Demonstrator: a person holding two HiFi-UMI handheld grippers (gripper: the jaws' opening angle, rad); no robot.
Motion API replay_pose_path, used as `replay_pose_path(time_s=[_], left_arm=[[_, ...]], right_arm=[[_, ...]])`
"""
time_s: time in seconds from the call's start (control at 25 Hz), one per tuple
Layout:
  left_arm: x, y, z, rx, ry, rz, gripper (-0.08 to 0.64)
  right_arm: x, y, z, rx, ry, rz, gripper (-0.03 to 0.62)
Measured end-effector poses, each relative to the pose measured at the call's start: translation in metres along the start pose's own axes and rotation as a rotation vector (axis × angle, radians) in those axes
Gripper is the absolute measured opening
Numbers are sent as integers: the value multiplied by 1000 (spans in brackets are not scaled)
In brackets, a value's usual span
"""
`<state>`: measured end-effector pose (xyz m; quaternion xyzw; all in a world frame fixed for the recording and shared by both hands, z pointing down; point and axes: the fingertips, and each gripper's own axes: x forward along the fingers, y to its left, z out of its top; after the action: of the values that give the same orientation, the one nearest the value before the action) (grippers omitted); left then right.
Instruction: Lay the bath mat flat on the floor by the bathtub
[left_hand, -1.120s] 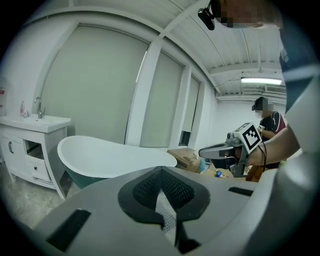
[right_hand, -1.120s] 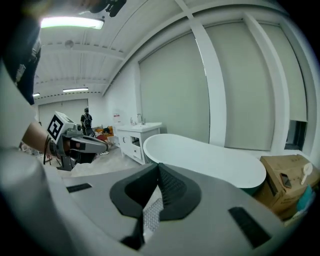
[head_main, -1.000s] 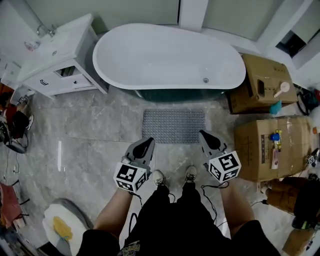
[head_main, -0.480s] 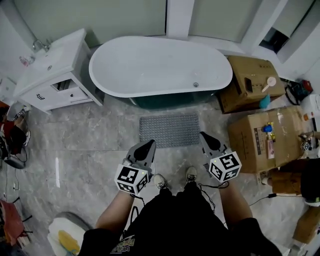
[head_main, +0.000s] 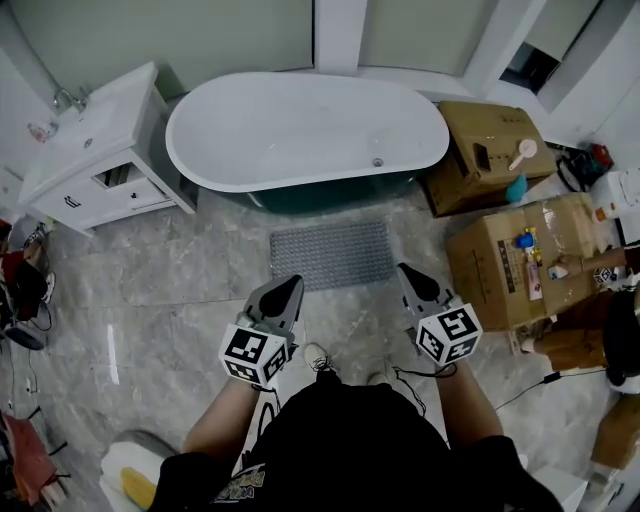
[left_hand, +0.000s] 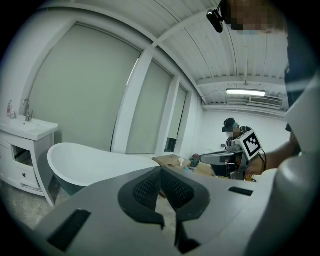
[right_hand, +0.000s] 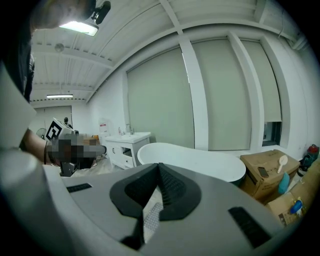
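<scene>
Holding both tools above the floor (head_main: 180, 270), I have the left gripper (head_main: 290, 284) and the right gripper (head_main: 404, 270) clenched on nothing, jaws pressed together in each gripper view. The bath mat (head_main: 331, 255) lies spread on the floor, its far edge just beside the bathtub (head_main: 300, 130). I judge the laying done. What remains is checking that the corners sit flat and the edges run parallel to the tub.

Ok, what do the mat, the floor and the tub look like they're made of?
Mat: grey and matt, probably a woven or rubbery textile; its surface shows a fine bumpy grid.
Floor: likely polished stone-look tile; grey veining, seam lines and a streak of reflected light.
Tub: smooth glossy white, acrylic or enamel; the look doesn't tell which.
</scene>
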<state>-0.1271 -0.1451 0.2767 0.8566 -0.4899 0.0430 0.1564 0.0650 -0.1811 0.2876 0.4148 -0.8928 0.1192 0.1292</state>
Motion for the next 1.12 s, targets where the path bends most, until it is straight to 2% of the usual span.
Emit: replay_pose_path(time_s=[0.16, 0.28, 0.56, 0.76, 1.12], left_arm=[[-2, -20, -7, -7, -6, 3, 15], [-7, -51, -12, 1, -6, 12, 15], [-31, -164, -32, 7, -9, 18, 15], [-60, -225, -47, 10, -17, 49, 15], [-105, -277, -77, 0, -1, 145, 15]], right_arm=[[-24, -2, 0, -13, -18, 0, 15], [-50, -2, -4, -23, -37, 14, 17], [-135, -5, -29, -7, -70, 66, 16], [-197, -1, -46, -6, -87, 95, 16], [-256, 9, -81, 29, -79, 150, 16]])
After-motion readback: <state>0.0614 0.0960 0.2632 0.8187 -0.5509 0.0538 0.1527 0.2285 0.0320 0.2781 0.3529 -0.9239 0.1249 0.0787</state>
